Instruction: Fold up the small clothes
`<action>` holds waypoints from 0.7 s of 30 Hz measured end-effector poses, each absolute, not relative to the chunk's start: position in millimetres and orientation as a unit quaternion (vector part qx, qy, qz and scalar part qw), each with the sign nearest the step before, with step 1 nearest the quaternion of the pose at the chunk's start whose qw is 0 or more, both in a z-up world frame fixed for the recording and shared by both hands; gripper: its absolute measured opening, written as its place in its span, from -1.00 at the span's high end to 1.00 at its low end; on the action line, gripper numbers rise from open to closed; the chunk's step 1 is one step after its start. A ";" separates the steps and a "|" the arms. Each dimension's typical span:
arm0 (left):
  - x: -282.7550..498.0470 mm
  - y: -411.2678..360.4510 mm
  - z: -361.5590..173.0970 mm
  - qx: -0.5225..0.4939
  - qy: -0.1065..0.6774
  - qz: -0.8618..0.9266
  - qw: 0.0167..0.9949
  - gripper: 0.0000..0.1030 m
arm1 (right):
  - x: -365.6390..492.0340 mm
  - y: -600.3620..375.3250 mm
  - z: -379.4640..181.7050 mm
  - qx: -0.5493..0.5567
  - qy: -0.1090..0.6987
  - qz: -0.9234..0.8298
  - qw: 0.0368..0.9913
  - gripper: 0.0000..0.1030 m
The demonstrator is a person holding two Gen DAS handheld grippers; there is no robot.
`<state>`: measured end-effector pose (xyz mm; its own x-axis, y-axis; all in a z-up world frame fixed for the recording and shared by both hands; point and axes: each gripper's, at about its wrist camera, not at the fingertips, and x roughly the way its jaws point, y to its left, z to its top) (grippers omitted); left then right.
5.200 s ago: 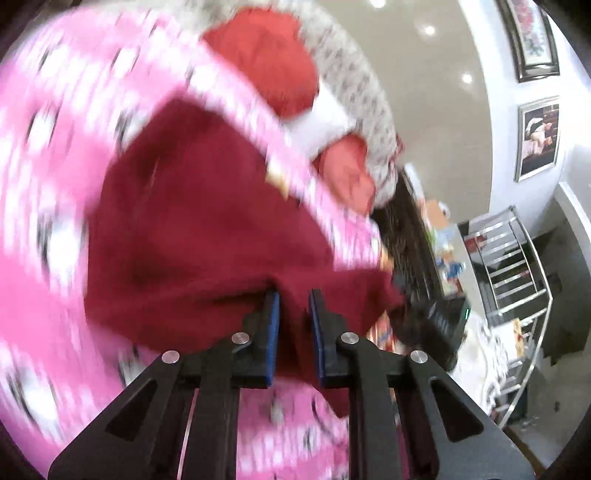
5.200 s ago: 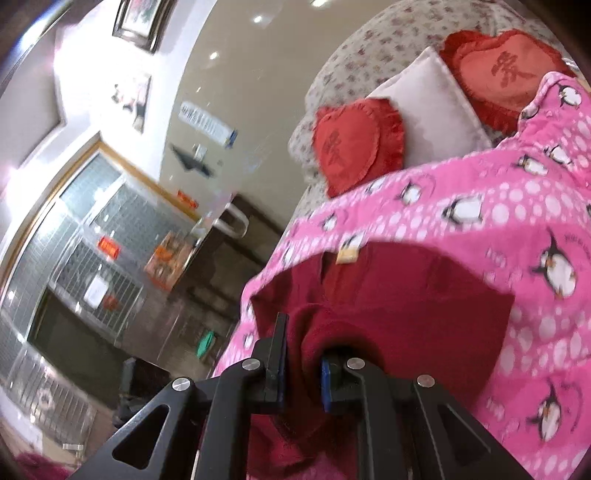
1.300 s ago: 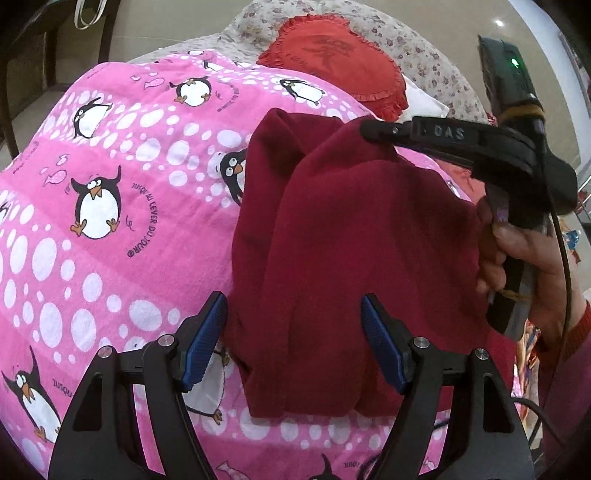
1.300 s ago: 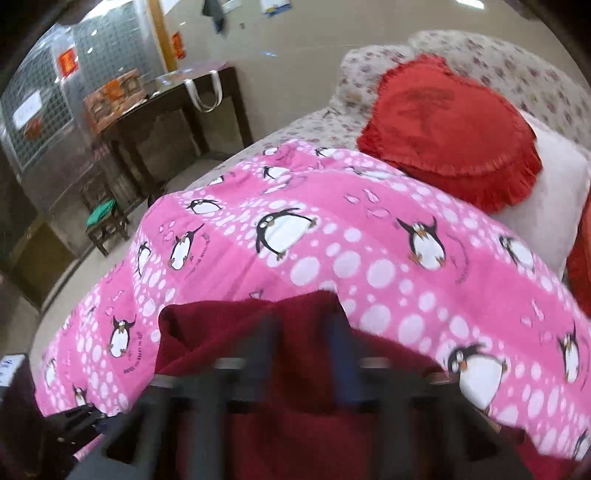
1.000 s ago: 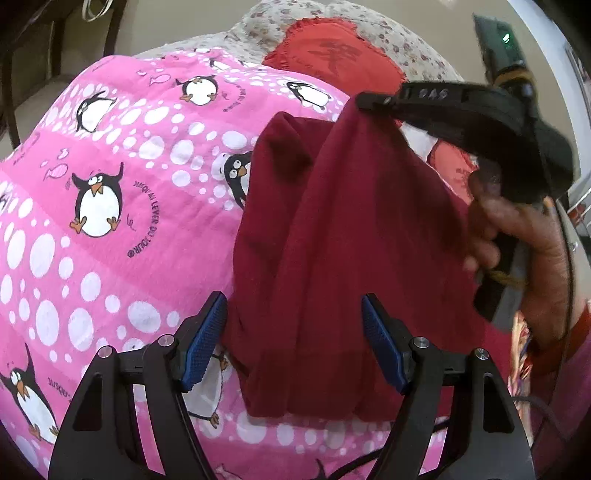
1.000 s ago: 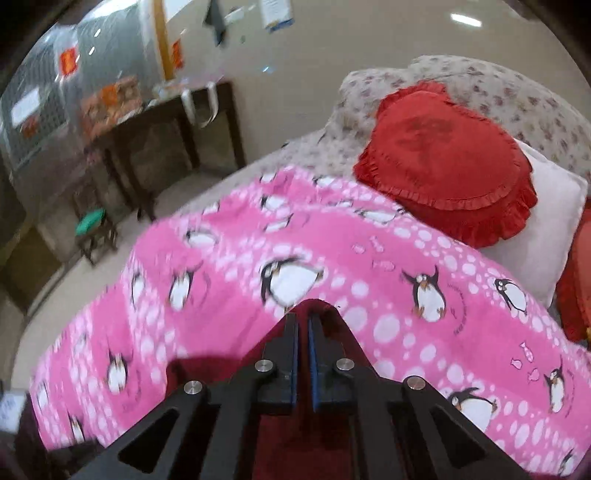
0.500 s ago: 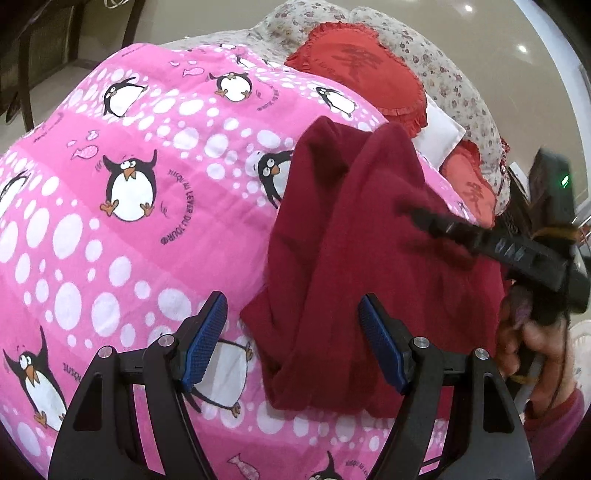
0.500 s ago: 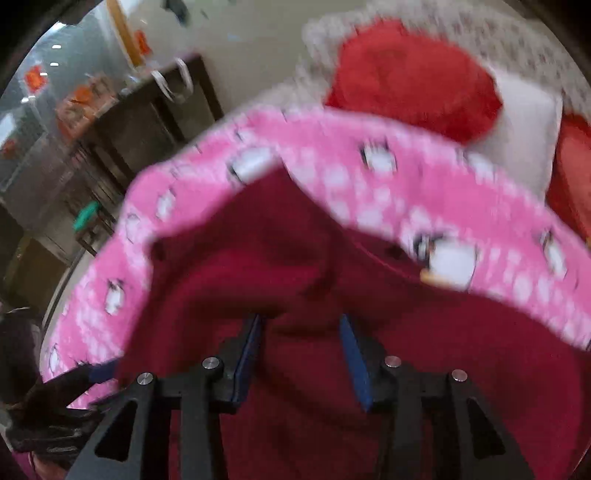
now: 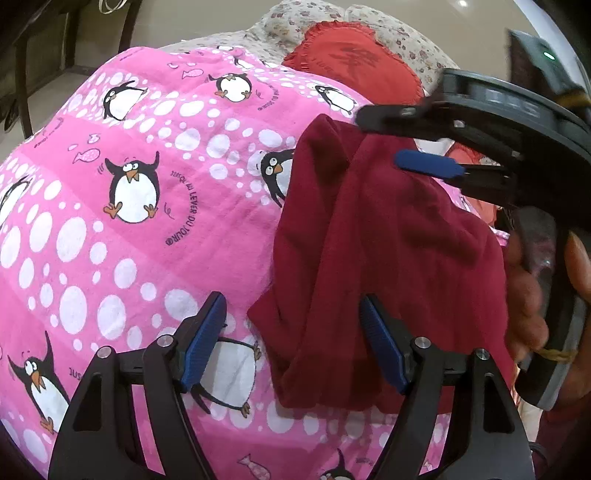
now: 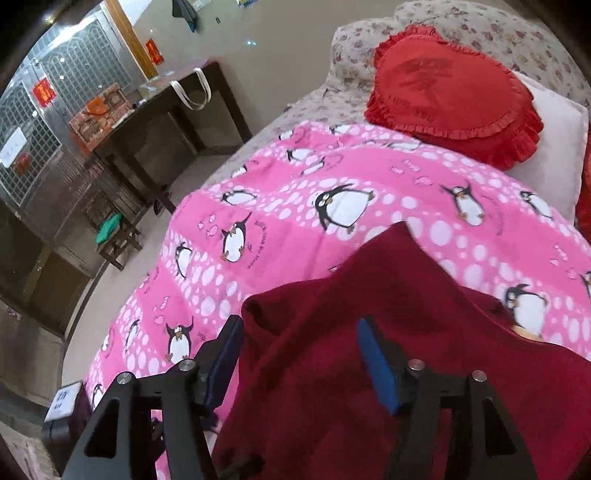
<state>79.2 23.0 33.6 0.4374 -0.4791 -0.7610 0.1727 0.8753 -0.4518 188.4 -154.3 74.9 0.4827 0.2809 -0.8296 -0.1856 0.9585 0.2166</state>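
Dark red knit fabric, the small garment (image 9: 388,258), lies folded lengthwise on a pink penguin-print blanket (image 9: 129,240) that covers the bed. In the left wrist view, the left gripper (image 9: 293,343) hangs over the garment's near end with its blue pads spread wide; the near left corner of the cloth lies between them, pressed by neither pad. The right gripper (image 9: 410,140) reaches in from the right above the garment's far end, held by a hand (image 9: 532,295); its jaws have just been opening and now stand apart, one blue pad just above the cloth and nothing pinched. In the right wrist view, the right gripper (image 10: 299,365) straddles a raised fold of the garment (image 10: 369,369) without gripping it. A red heart-shaped cushion (image 10: 450,96) and a pale pillow (image 10: 554,147) rest beyond the blanket, against a floral headboard (image 10: 480,26).
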 end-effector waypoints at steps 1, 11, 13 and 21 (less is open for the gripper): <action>79.7 23.1 32.7 -0.157 0.493 -0.195 0.833 -0.51 | 191.5 -152.8 70.9 0.047 0.496 0.133 0.857 -0.21; 79.6 22.5 30.1 -0.160 0.492 -0.194 0.833 -0.52 | 193.9 -140.2 56.1 0.014 0.508 0.118 0.853 -0.32; 80.8 23.0 30.0 -0.161 0.493 -0.196 0.832 -0.52 | 191.0 -141.4 57.5 0.014 0.506 0.119 0.854 -0.32; 80.3 31.2 25.9 -0.191 0.496 -0.208 0.821 -0.53 | 189.9 -146.7 67.0 0.021 0.504 0.108 0.857 -0.32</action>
